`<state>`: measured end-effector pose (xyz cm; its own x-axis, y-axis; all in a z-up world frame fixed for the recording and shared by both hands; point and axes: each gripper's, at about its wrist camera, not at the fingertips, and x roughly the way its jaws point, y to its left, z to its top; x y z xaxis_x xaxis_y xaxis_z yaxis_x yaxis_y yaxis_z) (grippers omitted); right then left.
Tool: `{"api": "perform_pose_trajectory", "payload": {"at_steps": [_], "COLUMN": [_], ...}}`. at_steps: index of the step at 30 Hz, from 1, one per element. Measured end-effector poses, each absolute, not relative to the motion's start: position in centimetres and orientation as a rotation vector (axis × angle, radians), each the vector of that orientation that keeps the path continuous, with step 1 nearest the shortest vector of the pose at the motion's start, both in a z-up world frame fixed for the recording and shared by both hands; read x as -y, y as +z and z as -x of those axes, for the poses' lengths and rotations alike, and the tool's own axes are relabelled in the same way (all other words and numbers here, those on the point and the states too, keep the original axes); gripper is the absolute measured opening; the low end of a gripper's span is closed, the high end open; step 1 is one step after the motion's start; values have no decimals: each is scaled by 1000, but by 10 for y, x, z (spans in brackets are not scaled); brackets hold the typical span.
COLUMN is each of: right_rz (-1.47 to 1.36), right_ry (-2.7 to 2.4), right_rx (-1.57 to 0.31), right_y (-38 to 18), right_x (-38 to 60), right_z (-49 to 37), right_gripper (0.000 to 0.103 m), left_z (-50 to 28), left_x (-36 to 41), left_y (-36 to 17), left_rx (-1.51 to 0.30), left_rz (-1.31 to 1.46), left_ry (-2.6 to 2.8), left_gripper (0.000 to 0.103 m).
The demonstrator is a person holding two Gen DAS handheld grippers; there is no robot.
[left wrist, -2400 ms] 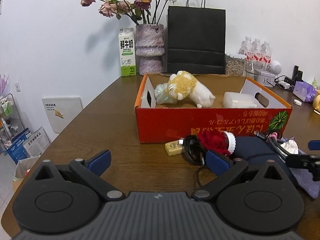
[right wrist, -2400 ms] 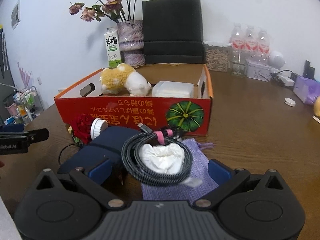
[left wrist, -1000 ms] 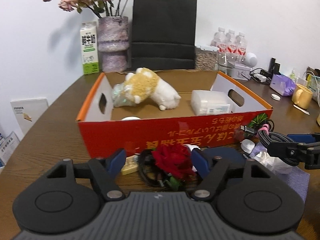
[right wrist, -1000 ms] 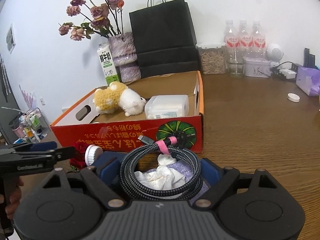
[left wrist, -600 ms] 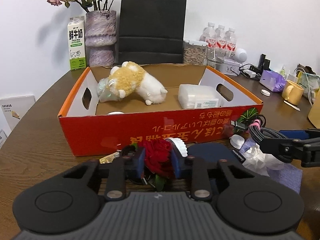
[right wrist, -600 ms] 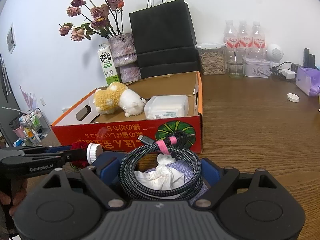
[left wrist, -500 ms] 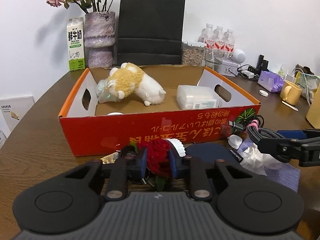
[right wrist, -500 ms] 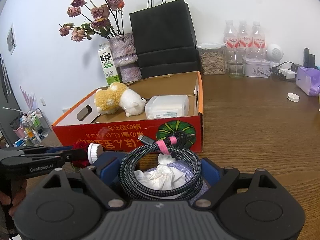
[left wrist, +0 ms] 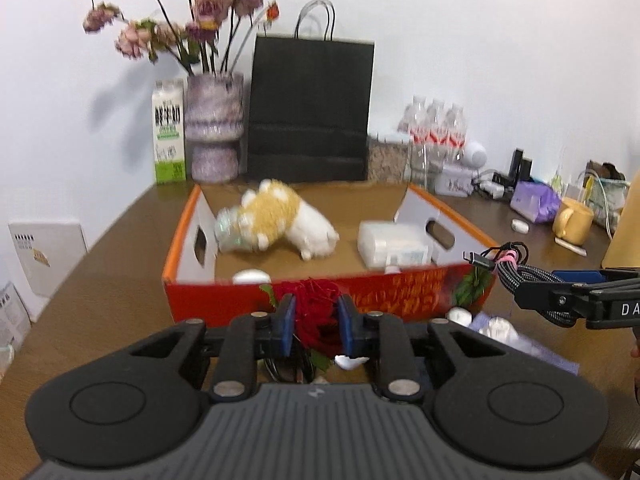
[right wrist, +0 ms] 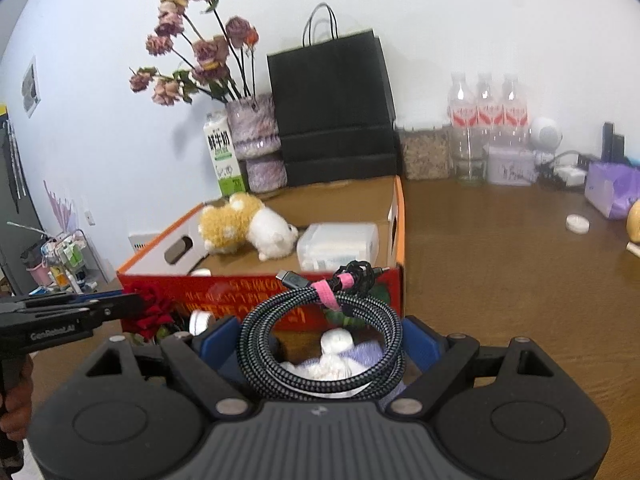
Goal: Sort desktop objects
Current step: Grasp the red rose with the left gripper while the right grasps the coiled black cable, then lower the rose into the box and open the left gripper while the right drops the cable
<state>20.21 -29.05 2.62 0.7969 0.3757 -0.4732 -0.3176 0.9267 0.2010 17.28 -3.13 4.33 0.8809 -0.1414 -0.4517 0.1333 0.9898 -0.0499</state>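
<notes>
My left gripper is shut on a red rose and holds it lifted in front of the orange cardboard box. My right gripper is shut on a coiled braided cable with a pink strap, raised above the table. The rose also shows at the left of the right wrist view. Inside the box lie a plush toy, a clear plastic case and a small white object.
Crumpled white tissue on purple cloth lies below the cable. A vase of dried flowers, a milk carton, a black paper bag and water bottles stand behind the box. A yellow mug is at the far right.
Both grippers have risen. The rose and the cable have lifted off the table with them, up to the level of the box's front wall.
</notes>
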Motion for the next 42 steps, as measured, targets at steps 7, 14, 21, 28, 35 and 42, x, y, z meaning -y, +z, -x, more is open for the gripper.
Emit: {"api": "perform_pose_trajectory", "payload": {"at_steps": [7,14,21,28,35,42], "right_rz": [-77,-36,-10,-1,33,31], "right_ry": [411,490,505,492,505,481], "right_rx": [-464,-452,-491,-540,-604,-629], "right_y": [53,64,49,22,2,-3], "right_x": [270,224,187,169,162,164], "right_z": [-221,-255,-298,-329,-340,-343], "right_gripper": [87,87,87,87,87,88], "left_z": [-188,-220,-254,-281,-290,-287], "left_x": [32,31,15,4,0,3], "left_y": [67,69,52,27,14,13], "left_rx": [-393,-384,-414,-438,-481,-482], "left_rz": [11,52,82,80,57,41], "left_ry": [-125,-71,0,20,0,-11], "left_gripper": [23,23,23,23,23,29]}}
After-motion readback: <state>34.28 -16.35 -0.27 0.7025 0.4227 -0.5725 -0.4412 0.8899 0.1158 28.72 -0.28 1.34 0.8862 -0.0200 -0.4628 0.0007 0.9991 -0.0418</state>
